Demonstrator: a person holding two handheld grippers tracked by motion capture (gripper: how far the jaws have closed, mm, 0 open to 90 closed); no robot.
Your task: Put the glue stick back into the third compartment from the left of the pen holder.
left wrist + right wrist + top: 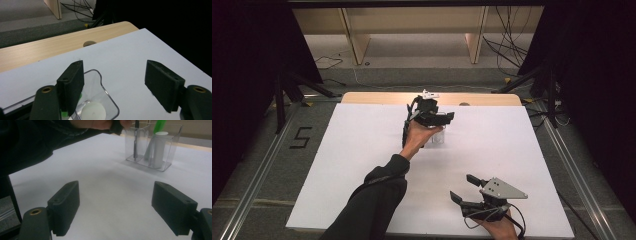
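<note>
Nearest, the right gripper [463, 188] rests wide open, while the left gripper [113, 85], released, hovers directly above the clear pen holder [152, 147] holding upright pens.

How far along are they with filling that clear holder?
Done: a green pen, a dark pen and a white tube stand in the clear holder. In hand: nothing; the left gripper hangs open above the holder. Left: no loose items show on the table; the right gripper rests open.
</note>
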